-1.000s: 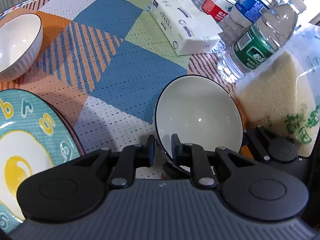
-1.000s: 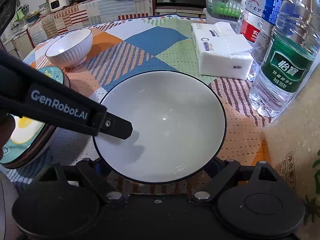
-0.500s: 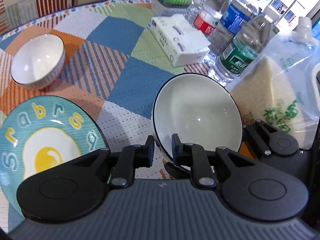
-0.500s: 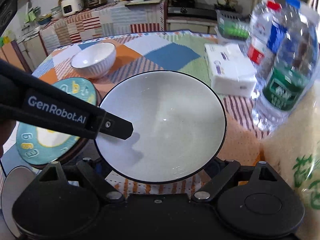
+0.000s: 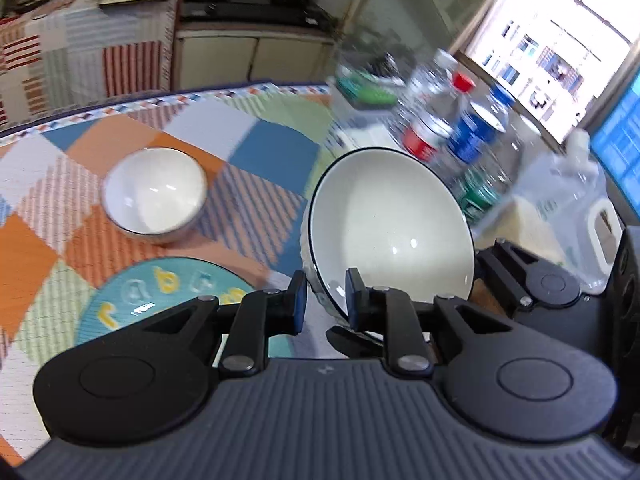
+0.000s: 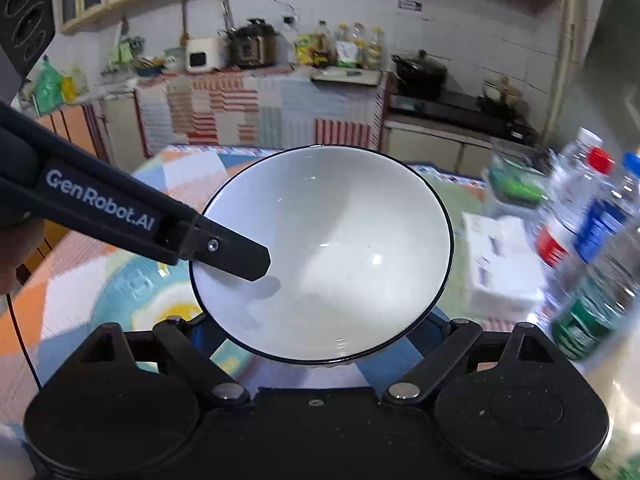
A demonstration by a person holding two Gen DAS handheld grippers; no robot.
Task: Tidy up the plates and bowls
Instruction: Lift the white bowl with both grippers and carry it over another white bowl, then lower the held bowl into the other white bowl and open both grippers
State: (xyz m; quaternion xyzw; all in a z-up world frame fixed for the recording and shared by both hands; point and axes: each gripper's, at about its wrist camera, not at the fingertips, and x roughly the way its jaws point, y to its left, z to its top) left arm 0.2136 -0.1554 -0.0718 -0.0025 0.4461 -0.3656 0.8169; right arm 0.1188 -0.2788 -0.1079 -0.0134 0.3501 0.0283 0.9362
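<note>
A large white bowl (image 5: pixel 384 232) with a dark rim hangs in the air above the table, tilted. My left gripper (image 5: pixel 326 296) has the bowl's near rim between its pads; its jaws are opening slightly. In the right wrist view the same bowl (image 6: pixel 340 248) fills the middle, with the left gripper's finger (image 6: pixel 232 252) lying inside its left rim. My right gripper (image 6: pixel 320 332) spans the bowl from below, jaws wide, its fingertips hidden under the bowl. A small white bowl (image 5: pixel 154 196) and a teal plate (image 5: pixel 160 300) with a fried-egg picture rest on the table.
Several water bottles (image 5: pixel 472 136) stand at the table's right side, beside a tissue pack (image 6: pixel 500 264) and a bag of rice (image 5: pixel 560 208). A green basket (image 5: pixel 360 88) sits at the far edge. A patchwork cloth (image 5: pixel 260 148) covers the round table.
Both grippers have risen with the large bowl and tipped upward, so the table has dropped away. The small bowl and teal plate now show further down, and the kitchen counter has come into view.
</note>
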